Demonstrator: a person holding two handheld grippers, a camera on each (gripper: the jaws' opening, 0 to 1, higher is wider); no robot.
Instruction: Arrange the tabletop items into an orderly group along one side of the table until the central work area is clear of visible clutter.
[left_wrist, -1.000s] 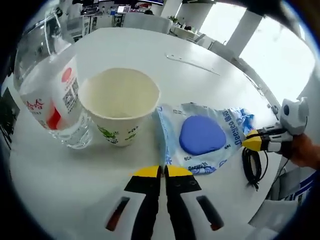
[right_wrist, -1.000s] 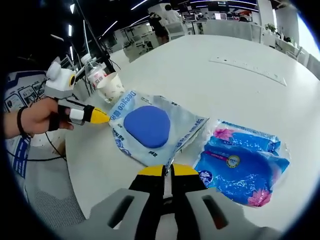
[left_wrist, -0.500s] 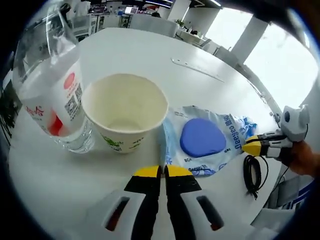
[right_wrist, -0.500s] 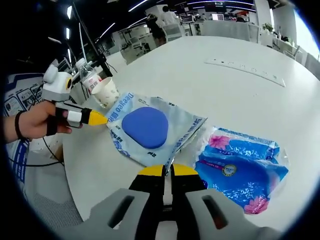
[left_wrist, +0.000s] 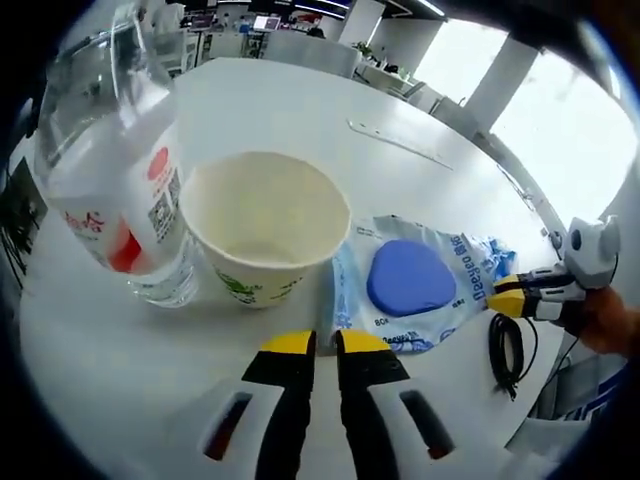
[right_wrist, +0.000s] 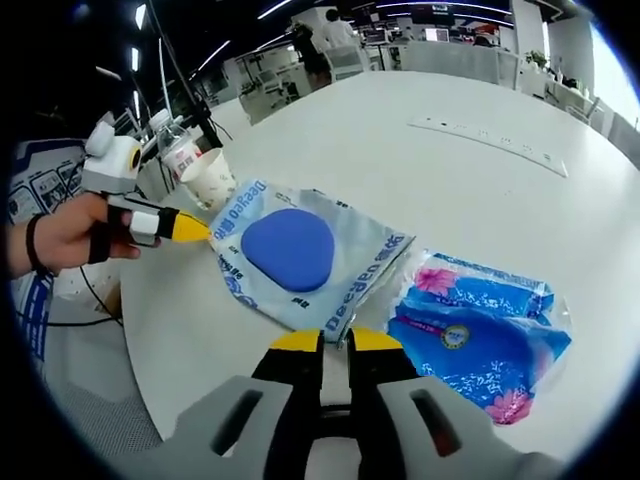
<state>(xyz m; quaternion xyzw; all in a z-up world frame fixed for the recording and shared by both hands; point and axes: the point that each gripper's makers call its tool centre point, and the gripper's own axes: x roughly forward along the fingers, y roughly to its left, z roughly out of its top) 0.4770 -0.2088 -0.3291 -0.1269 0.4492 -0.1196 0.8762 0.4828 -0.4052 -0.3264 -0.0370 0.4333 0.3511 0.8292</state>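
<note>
Bottle (left_wrist: 115, 170), cup (left_wrist: 265, 225), wipes pack (left_wrist: 410, 285) sit in a row near the table (left_wrist: 300, 110) edge in the left gripper view, read left to right. Bottle clear, white and red label, upright, just beside the cup; touching or not, cannot tell. Cup is paper, white with green print, upright, open mouth, inside looks bare. Wipes pack lies flat just right of the cup, pale blue with a blue oval lid.

Left gripper (left_wrist: 318, 345): yellow tips low over the table in front of the cup, jaws a narrow slit apart, nothing between them. In the right gripper view it (right_wrist: 200, 228) comes in from the left, held level in a person's hand (right_wrist: 70, 235), its yellow tip right at the near corner of the wipes pack (right_wrist: 300, 255); contact unclear.

Right gripper (right_wrist: 336, 341): jaws parted by a narrow gap, holding nothing, tips just short of the wipes pack's near edge. In the left gripper view it (left_wrist: 510, 297) enters at the far right, level, yellow tip by the right edge of the pack, a hand (left_wrist: 605, 320) behind it.

Right gripper view, further right: blue packet (right_wrist: 480, 335) with pink flowers, flat, just beside the wipes pack. Cup (right_wrist: 207, 178) and bottle (right_wrist: 178, 150) stand far left behind the pack.

Black cable (left_wrist: 505, 345) hangs off the table edge, lower right of the left gripper view.
</note>
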